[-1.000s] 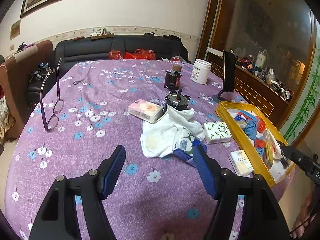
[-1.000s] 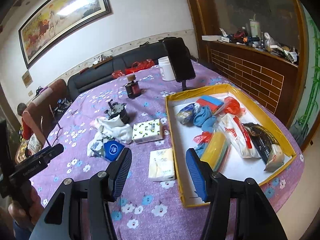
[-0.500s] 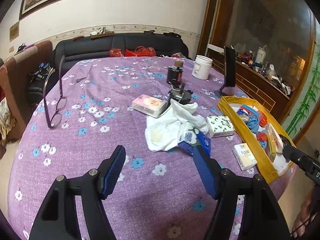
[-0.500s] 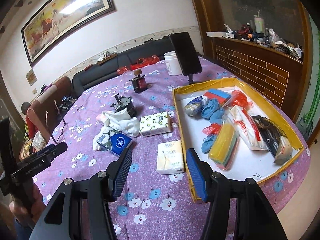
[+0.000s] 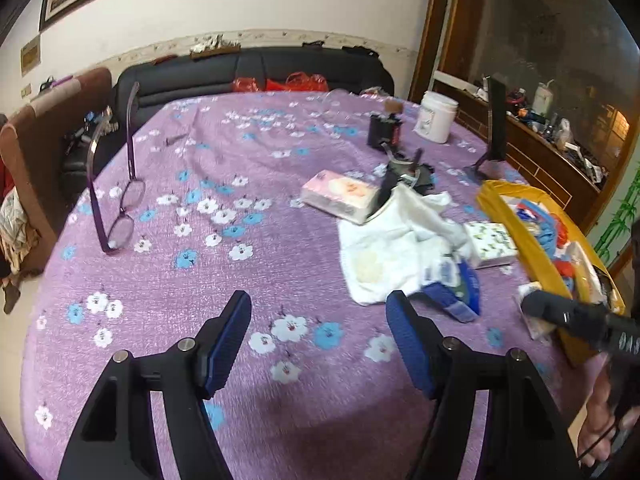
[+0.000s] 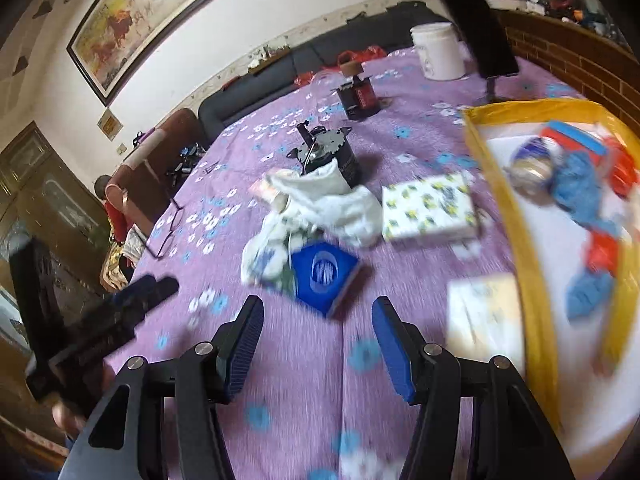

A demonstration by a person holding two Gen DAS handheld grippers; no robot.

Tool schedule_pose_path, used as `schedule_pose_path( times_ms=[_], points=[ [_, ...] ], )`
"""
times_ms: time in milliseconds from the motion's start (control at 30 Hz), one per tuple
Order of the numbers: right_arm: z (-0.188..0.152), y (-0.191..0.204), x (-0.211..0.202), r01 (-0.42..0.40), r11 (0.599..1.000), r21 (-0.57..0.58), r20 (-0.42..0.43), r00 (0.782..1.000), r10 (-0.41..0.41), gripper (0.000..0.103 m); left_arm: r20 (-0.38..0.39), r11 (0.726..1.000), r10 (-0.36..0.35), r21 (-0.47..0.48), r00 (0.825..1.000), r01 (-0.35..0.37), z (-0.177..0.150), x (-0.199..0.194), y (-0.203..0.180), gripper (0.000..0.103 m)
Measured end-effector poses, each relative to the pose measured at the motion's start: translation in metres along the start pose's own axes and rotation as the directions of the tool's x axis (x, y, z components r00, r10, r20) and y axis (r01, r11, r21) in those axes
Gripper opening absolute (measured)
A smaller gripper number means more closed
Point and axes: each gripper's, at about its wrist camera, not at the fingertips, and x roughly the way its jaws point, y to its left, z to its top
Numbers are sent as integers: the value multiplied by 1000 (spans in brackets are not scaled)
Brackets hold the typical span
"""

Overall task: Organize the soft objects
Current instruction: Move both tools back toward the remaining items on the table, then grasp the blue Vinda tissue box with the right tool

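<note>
A crumpled white cloth (image 5: 400, 240) (image 6: 320, 204) lies mid-table on the purple flowered tablecloth (image 5: 200, 280), partly over a blue tissue pack (image 6: 324, 276) (image 5: 452, 296). Around it lie a pink tissue pack (image 5: 340, 194), a leaf-patterned pack (image 6: 428, 208) (image 5: 492, 242) and a pale pack (image 6: 480, 312) beside the yellow tray (image 6: 516, 220) (image 5: 532, 248), which holds blue cloths and red packets. My left gripper (image 5: 318, 334) hangs open over bare tablecloth, left of the cloth. My right gripper (image 6: 316, 338) is open and empty, just short of the blue pack.
Purple glasses (image 5: 120, 200) stand at the table's left. A dark motor part (image 6: 328, 152), a small dark bottle (image 6: 358, 94), a white tub (image 6: 440, 52) and a phone on a stand (image 6: 472, 28) sit behind the cloth. A dark sofa (image 5: 240, 72) lies beyond.
Both grippers moved forward and down toward the table. The right view swung left, from the tray and pale pack to the blue pack and white cloth. Jaws unchanged.
</note>
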Motion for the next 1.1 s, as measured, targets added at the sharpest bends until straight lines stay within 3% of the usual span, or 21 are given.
schedule_pose_path(
  times_ms=[300,400,567,667,767,833,867,900,967,1100],
  points=[
    [47,-10,70,-25,999,38,-49,998,26,70,-62,998,-59,-17,996,58,-1,31,12,69],
    [41,-5,69,-90,995,31,-76,993,92,74,-71,997,-77,-27,994,76,0,34,13,69],
    [11,28,56,-147,984,-104,-134,982,133,75,-67,996,-82,-30,994,80,-1,35,12,69],
    [0,45,54,-43,972,-233,-97,995,21,75,-79,995,-81,-57,994,77,-2,38,17,69],
    [-3,59,63,72,939,-335,-61,993,-98,75,-88,994,-73,-91,993,65,-2,41,24,69],
    [-5,66,68,72,927,-369,-59,993,-100,75,-89,992,-75,-107,993,66,-2,41,27,69],
    [-5,68,71,78,920,-384,-54,993,-106,63,-91,992,-79,-109,993,69,-3,41,28,69],
    [-7,69,71,101,914,-393,-38,991,-126,57,-91,991,-82,-109,992,72,-3,41,29,69],
    [-10,69,69,116,910,-399,-11,991,-131,56,-90,992,-83,-103,993,74,-3,40,28,69],
    [-9,45,43,99,960,-261,92,993,-78,56,-94,993,-90,-86,992,82,-4,41,23,69]
  ],
)
